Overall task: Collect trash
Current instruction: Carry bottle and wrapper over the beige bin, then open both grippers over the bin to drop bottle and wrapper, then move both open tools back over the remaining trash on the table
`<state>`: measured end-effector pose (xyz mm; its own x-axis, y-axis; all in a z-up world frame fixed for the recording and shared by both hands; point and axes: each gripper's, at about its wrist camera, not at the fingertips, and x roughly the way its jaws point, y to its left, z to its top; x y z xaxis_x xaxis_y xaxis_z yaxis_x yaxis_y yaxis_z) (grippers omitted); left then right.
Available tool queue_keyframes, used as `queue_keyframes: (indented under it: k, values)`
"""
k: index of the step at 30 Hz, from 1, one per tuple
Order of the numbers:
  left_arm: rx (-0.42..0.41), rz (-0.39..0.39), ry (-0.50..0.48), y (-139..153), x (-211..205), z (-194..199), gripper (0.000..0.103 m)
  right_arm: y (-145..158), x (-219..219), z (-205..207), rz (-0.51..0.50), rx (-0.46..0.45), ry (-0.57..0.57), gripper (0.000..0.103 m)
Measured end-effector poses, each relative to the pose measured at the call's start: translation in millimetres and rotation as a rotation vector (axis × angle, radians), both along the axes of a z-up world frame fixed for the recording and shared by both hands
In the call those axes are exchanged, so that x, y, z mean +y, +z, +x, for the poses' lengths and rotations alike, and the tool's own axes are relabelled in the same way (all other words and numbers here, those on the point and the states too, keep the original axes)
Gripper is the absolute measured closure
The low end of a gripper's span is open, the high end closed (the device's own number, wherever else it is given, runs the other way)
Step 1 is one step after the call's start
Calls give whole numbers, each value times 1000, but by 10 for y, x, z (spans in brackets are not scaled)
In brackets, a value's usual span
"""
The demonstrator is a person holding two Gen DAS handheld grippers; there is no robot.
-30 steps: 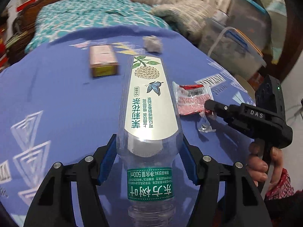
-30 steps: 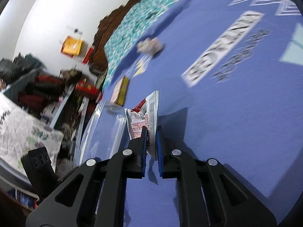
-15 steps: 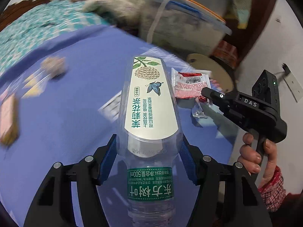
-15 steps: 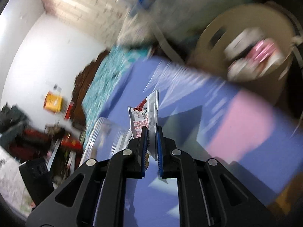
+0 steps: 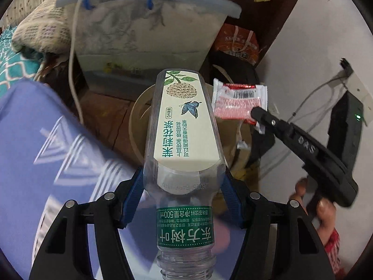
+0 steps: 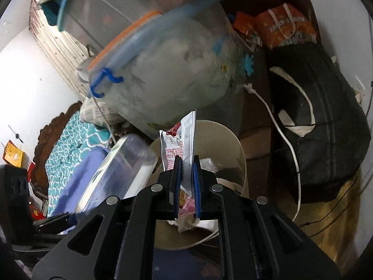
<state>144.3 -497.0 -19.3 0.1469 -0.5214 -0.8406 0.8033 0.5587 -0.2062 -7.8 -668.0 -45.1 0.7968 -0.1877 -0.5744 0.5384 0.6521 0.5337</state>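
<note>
Carried both finds over the beige waste bin [image 6: 235, 144]: left gripper [image 5: 181, 186] fingers clamped on empty tea bottle [image 5: 184, 126], right gripper [image 6: 185, 175] fingers pinched on snack wrapper [image 6: 179, 142]. Next, probably: part fingers above the bin's mouth.

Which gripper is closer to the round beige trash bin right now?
Right. The right gripper, shut on the snack wrapper, hangs directly over the trash bin. The left gripper, holding the empty bottle, sits back over the bed edge.

The bottle [image 5: 184, 140] and, to its right, the wrapper [image 5: 237, 103] are hanging above the bin [image 6: 235, 144], with the storage box [image 5: 149, 35] behind.
</note>
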Motion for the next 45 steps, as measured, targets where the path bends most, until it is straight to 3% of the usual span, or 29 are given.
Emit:
queue_keyframes:
  k: [2, 3, 6, 8, 9, 10, 20, 26, 33, 34, 36, 40, 45]
  values:
    - [-15, 17, 10, -96, -139, 42, 36, -103, -63, 155, 22, 29, 33, 89]
    - [-18, 36, 11, -159, -193, 66, 19, -161, -49, 257, 39, 50, 54, 89]
    - [-36, 60, 34, -208, -181, 100, 17, -313, 26, 339, 102, 53, 89, 87]
    - [-45, 42, 41, -160, -48, 97, 17, -356, 76, 323, 113, 40, 81, 64]
    - [-54, 42, 48, -142, 37, 98, 17, -376, 64, 319, 120, 33, 76, 33]
    - [-62, 40, 53, -121, 138, 94, 17, -392, 45, 303, 125, 20, 63, 30]
    - [-89, -59, 202, 93, 1658, -53, 17, -91, 181, -167, 97, -104, -14, 29]
    - [-81, -21, 426, -72, 3024, -83, 17, 287, 854, 85, 67, -143, 106, 29]
    - [-27, 8, 720, -301, 4560, -256, 18, 512, 2206, 790, 31, -116, 435, 30]
    - [-52, 8, 752, -290, 4744, -320, 18, 484, 2475, 897, 18, -96, 494, 30]
    - [-92, 81, 834, -312, 5030, -413, 18, 375, 3019, 1072, -17, -48, 594, 31]
    - [-147, 178, 928, -346, 5379, -541, 18, 44, 4014, 1296, 11, 41, 785, 33]
    - [-138, 148, 1023, -316, 5709, -591, 18, -166, 4781, 1337, -30, 100, 898, 33]
